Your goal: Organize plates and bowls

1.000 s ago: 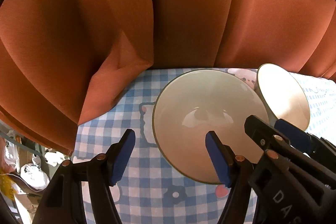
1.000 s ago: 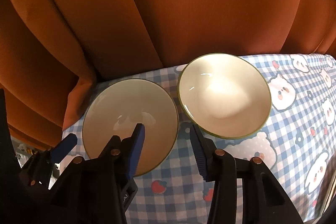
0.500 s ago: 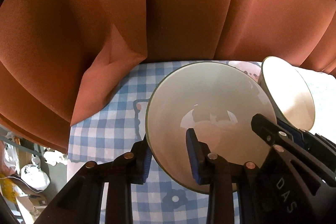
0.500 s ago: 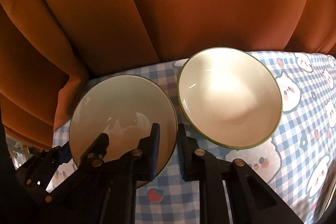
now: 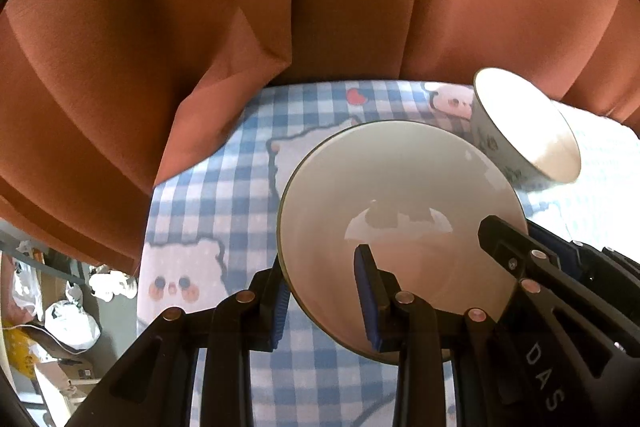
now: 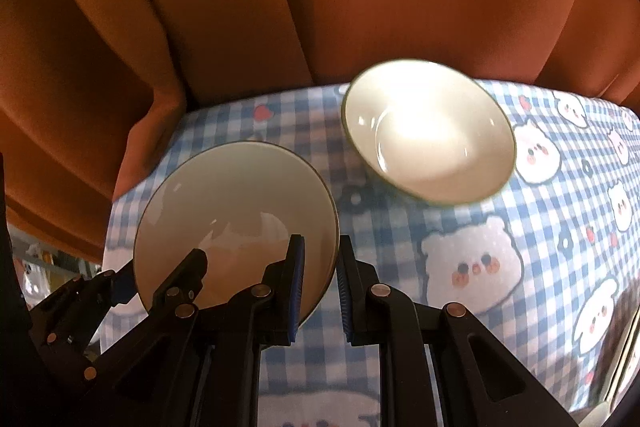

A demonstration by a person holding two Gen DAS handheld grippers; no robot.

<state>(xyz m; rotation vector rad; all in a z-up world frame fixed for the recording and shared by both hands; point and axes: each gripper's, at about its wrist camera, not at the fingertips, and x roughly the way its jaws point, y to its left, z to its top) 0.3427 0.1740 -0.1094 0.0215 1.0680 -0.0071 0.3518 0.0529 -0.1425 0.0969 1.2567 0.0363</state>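
Note:
A cream bowl with a dark green rim [image 5: 396, 195] is held at opposite sides by both grippers, just above the checked tablecloth [image 5: 224, 195]. My left gripper [image 5: 324, 305] is shut on its left rim, one pad inside and one outside. My right gripper [image 6: 320, 287] is shut on its right rim [image 6: 332, 227]; in the left wrist view this gripper [image 5: 516, 247] comes in from the right. A second cream bowl [image 6: 428, 131] stands on the cloth behind and to the right, apart from the held one.
An orange curtain [image 6: 320, 7] hangs close behind the table's far edge. The table's left edge [image 5: 144, 227] drops off to floor clutter and white bags [image 5: 72, 323]. Bear-print cloth [image 6: 520, 247] stretches to the right.
Both grippers closed on the near bowl's rim, left side and right side. The bowl has since come back from the curtain with them, and the gap to the second bowl has widened.

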